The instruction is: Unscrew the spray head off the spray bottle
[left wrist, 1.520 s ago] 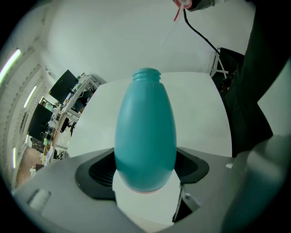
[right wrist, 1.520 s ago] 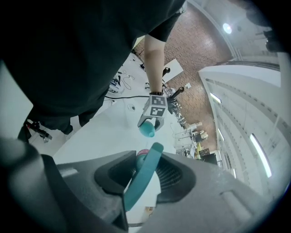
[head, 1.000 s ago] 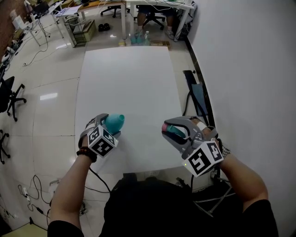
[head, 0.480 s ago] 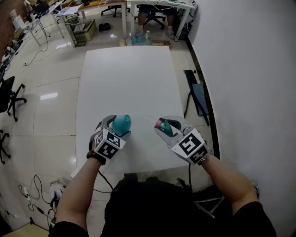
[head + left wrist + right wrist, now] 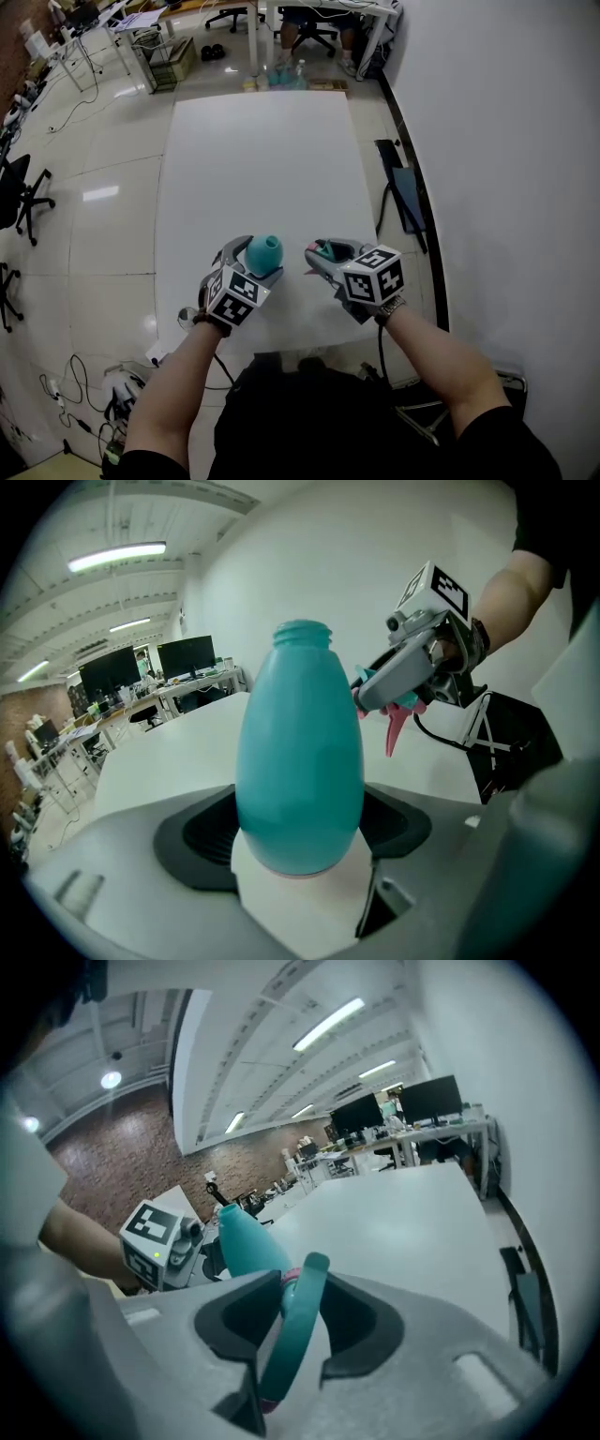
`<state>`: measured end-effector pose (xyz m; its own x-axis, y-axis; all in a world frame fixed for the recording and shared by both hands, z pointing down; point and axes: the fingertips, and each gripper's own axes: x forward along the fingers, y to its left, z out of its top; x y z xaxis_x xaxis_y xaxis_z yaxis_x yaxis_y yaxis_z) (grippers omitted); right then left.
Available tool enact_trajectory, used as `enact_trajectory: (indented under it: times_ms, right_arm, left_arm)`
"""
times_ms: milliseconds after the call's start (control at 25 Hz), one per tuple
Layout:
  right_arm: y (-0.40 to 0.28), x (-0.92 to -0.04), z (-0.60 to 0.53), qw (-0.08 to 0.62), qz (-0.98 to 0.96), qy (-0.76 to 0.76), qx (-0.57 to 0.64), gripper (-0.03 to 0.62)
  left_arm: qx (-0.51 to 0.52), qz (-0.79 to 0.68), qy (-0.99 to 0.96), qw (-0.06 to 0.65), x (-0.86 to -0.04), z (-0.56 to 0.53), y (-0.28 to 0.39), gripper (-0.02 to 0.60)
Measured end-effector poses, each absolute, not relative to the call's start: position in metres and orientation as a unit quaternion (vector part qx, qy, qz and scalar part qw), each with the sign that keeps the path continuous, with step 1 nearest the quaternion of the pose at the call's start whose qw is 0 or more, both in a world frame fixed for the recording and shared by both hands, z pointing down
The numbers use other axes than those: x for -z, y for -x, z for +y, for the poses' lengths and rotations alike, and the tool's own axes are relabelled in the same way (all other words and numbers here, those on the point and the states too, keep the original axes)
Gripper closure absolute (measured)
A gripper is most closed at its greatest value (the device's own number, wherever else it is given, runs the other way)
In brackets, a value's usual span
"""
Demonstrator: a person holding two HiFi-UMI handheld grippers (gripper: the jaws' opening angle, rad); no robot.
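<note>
Head view, lower centre: bottle [image 5: 263,251] clamped at belly in wide-spread left gripper [image 5: 251,267], neck bare. Spray head [image 5: 325,251] pinched in right gripper [image 5: 317,255], just beside. Plastic judged light, slick, squeezable; belly grip best.

In the head view the bottle [image 5: 263,251] showed only its upper part; the rest lay behind the left gripper [image 5: 251,267]. The spray head [image 5: 324,251] was mostly covered by the right gripper [image 5: 319,258]. In the right gripper view its lower end sank from sight between the jaws. The desks [image 5: 323,9] were cut off at the top edge, their clutter too small to tell.
</note>
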<state>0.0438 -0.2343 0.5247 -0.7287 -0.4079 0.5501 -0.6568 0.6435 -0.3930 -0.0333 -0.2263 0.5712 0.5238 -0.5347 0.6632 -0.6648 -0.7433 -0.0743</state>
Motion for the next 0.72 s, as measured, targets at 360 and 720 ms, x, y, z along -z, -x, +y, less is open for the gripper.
enact_trajectory:
  times_ms: [360,720]
  right_arm:
    - [-0.045,-0.567,-0.25,0.184,-0.839,-0.318,-0.4,0.473]
    - [-0.042,-0.597,-0.246,0.165,-0.808,-0.325,-0.463,0.473]
  left_arm:
    - [-0.321,-0.349,-0.873,0.116,-0.584,-0.226,0.024,0.172]
    - [-0.317,-0.349,-0.874,0.118,-0.597,-0.221,0.022,0.169]
